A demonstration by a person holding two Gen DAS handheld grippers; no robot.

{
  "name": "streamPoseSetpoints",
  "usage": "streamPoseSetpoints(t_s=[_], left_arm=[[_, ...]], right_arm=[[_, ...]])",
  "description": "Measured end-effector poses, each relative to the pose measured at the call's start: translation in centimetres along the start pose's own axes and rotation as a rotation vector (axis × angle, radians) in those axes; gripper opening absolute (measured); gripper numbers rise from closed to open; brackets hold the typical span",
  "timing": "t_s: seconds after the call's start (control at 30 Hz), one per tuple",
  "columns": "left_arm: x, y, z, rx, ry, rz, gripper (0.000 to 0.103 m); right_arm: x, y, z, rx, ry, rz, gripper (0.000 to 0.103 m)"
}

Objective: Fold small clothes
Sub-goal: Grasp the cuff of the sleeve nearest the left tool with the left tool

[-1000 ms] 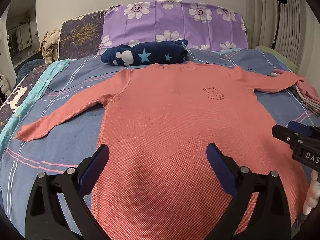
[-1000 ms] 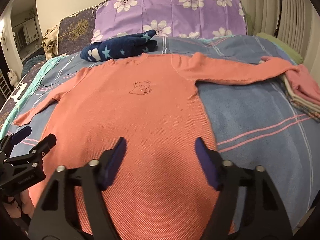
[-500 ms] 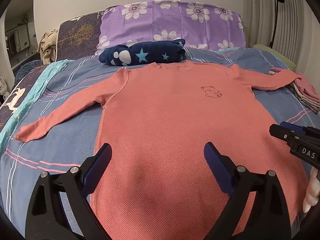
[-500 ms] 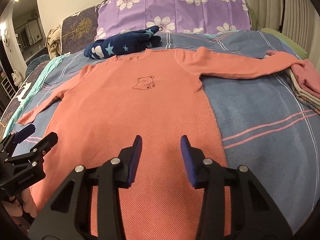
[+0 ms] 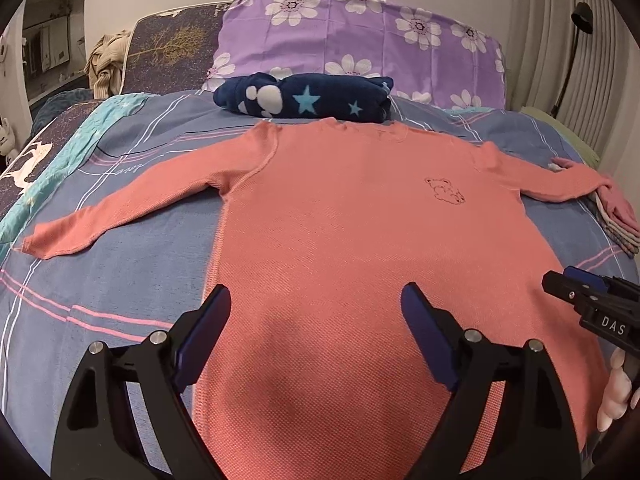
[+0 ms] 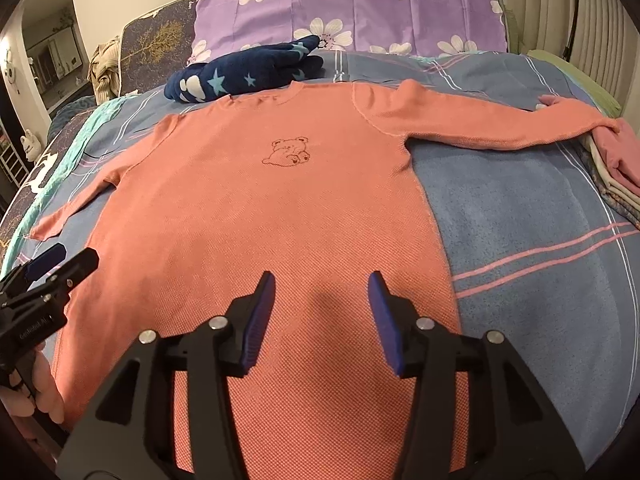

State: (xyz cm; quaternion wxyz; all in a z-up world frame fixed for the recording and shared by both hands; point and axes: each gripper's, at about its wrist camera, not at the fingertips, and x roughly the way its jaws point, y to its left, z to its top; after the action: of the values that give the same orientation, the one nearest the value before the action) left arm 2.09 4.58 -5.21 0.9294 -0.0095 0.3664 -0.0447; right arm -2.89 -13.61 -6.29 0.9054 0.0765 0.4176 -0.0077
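A salmon-pink long-sleeved shirt (image 5: 360,232) with a small bear print lies flat, front up, on the bed, both sleeves spread out; it also shows in the right wrist view (image 6: 272,208). My left gripper (image 5: 316,312) is open and empty, hovering over the shirt's lower left body. My right gripper (image 6: 322,300) is open and empty over the lower right body. Each gripper appears at the edge of the other's view: the right gripper (image 5: 576,288) and the left gripper (image 6: 64,260).
A folded navy star-print garment (image 5: 308,98) lies just beyond the collar, before a purple flowered pillow (image 5: 360,44). A stack of folded clothes (image 6: 616,168) sits at the right, under the right sleeve's cuff. Blue striped bedding (image 6: 532,232) surrounds the shirt.
My right gripper narrowed half a second ago and has opened wider again. Both grippers have stayed low over the hem area, drifting only slightly. The shirt has not moved.
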Motion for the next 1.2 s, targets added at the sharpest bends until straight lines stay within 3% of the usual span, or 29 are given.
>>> streamPoseSetpoints(t_s=[0.4,0.57,0.67,0.73,0.87,1.0,1.1,1.2], left_arm=[[0.1,1.8,0.7,-0.019,-0.018,0.017,0.088],[1.1,4.2,1.2,-0.088,0.006,0.015,0.088],[1.6,8.7,1.7,-0.209,0.003,0.033,0.088],[2.0,13.6,1.9,-0.349,0.005,0.057,0.088],[3.0,23.6,1.0,-0.618,0.018,0.102,0.070],[3.2,32.4,-1.0,-0.842,0.011,0.201,0.068],[3.4,36.3,-1.2,-0.900,-0.020,0.258,0.068],[4.3,37.7,0.0,-0.855,-0.015,0.294,0.068]], right_arm=[[0.6,0.9,1.1,-0.032,0.010,0.004,0.060],[1.0,0.8,1.5,-0.019,0.026,0.025,0.066],[1.4,0.4,1.7,0.001,0.042,0.033,0.067],[1.6,0.2,1.7,0.003,0.044,0.022,0.067],[2.1,-0.4,1.8,0.019,0.051,0.004,0.068],[2.6,-1.0,1.9,0.037,0.059,-0.012,0.069],[3.0,-1.1,2.0,0.040,0.063,-0.020,0.069],[3.3,-1.0,2.2,0.041,0.069,-0.019,0.069]])
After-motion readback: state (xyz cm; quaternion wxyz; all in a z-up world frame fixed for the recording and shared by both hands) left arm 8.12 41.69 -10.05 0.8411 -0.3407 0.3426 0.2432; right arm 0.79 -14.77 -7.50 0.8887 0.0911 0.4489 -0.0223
